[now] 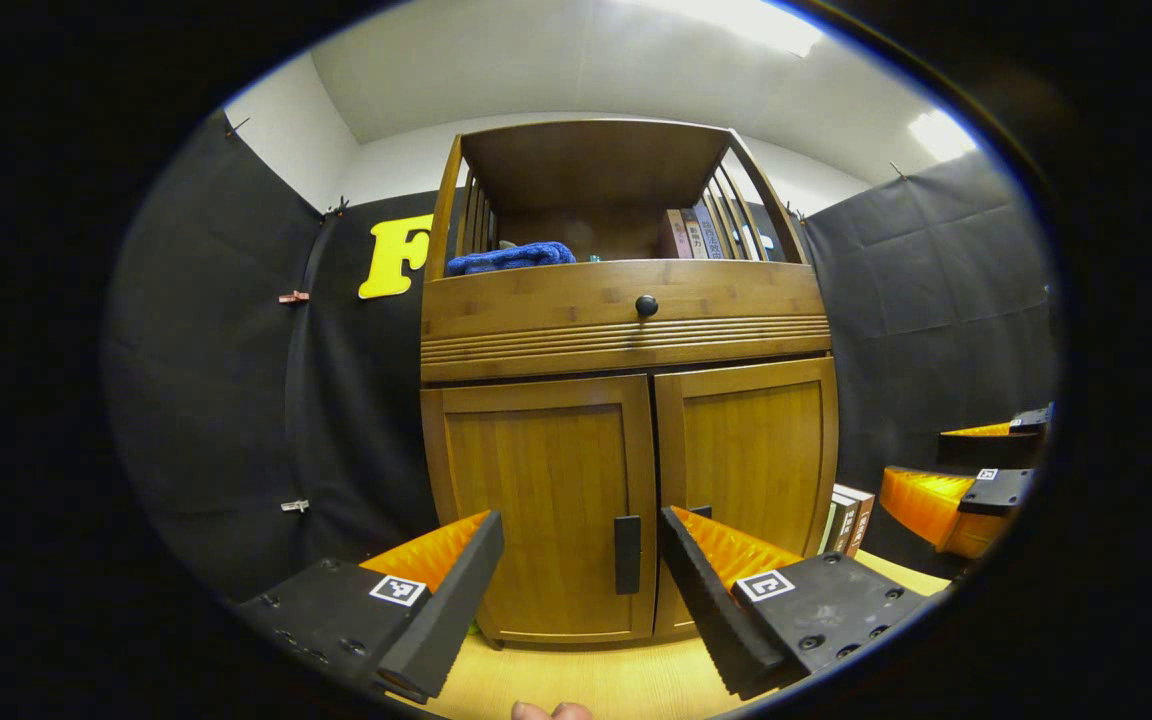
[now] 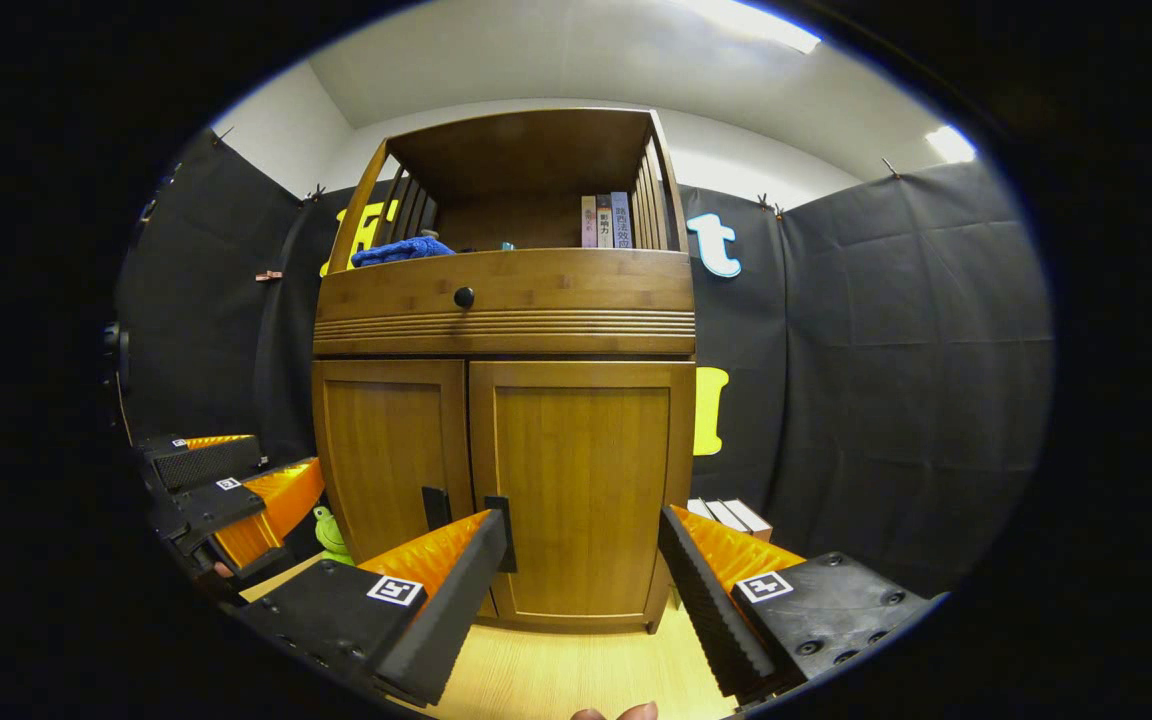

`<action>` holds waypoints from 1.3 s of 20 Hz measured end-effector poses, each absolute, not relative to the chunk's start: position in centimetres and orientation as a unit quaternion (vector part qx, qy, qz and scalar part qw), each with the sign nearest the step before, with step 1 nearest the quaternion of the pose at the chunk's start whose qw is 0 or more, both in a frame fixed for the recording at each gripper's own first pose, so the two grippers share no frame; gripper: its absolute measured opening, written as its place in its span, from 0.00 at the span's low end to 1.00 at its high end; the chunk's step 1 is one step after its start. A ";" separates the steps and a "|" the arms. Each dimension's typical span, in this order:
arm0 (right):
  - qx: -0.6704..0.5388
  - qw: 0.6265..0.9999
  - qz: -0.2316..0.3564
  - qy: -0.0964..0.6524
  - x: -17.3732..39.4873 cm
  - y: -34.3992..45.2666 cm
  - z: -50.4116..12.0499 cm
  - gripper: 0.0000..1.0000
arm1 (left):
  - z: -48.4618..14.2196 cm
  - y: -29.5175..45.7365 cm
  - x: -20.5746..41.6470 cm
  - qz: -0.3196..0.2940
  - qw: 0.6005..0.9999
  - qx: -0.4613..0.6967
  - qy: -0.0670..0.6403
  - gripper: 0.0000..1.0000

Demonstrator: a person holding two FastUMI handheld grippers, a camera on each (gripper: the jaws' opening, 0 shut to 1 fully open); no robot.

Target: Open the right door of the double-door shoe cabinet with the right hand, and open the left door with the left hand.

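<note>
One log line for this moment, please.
left door closed | right door closed | left gripper open, facing left handle | right gripper open, no contact

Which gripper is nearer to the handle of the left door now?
Left. The left gripper is open in front of the left door handle, which shows between its fingers, not touched. The right gripper faces the right door, further to the side.

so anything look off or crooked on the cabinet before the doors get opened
Nothing stands out. The brown wooden double-door shoe cabinet stands square, both doors shut and flush. The blue folded cloth and upright books sit tidily on its open shelf.
</note>
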State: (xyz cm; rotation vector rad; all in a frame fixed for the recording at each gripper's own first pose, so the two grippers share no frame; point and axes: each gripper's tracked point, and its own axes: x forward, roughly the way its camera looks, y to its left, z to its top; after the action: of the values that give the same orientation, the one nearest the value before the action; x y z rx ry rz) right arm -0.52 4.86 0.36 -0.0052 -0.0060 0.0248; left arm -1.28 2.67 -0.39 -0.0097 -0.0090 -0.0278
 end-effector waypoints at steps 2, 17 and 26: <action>0.002 1.000 0.014 -0.009 0.8 5.6 0.5 0.98 | -0.2 3.2 -1.2 -0.013 1.000 -0.007 -0.005 0.97; 0.033 0.995 0.041 0.082 14.7 13.0 -11.0 0.98 | -3.3 6.8 0.6 -0.014 1.000 0.003 0.013 0.97; 0.046 0.992 0.007 0.118 19.6 14.5 -15.5 0.60 | -4.6 9.0 0.8 -0.005 1.000 -0.003 0.026 0.97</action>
State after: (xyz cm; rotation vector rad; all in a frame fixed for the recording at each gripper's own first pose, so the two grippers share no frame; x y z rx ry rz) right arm 19.64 14.46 -15.50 0.0931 0.2367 0.0140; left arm 0.78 8.98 -4.65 -0.0057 0.0522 -0.0092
